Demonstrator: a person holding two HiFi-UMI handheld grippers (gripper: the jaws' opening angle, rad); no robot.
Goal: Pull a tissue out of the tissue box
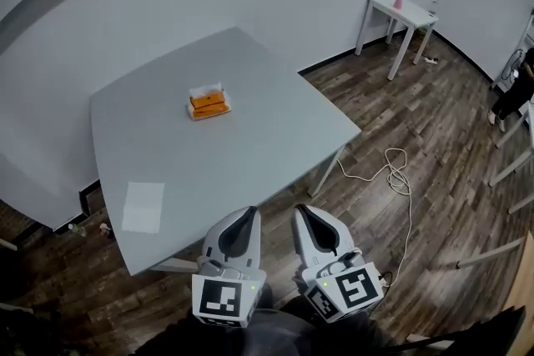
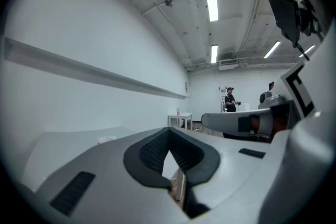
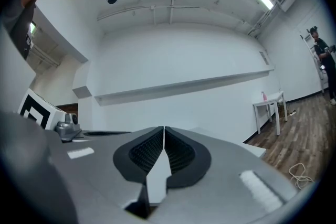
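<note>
The tissue box (image 1: 209, 104) is orange with white tissue sticking out of its top. It stands on the far half of the grey table (image 1: 275, 129). A loose white tissue sheet (image 1: 143, 207) lies flat near the table's front left corner. My left gripper (image 1: 249, 213) and right gripper (image 1: 301, 211) hang side by side just off the table's near edge, well short of the box. Both point level toward the table. The left gripper (image 2: 169, 131) has its black pads meeting at the tips with nothing between them. The right gripper (image 3: 164, 129) is pressed shut and empty too.
A small white side table (image 1: 400, 17) with a pink bottle (image 1: 399, 0) stands by the back wall on the right. A white cable (image 1: 392, 171) loops across the wooden floor beside the grey table. A person (image 1: 513, 87) stands at the far right edge.
</note>
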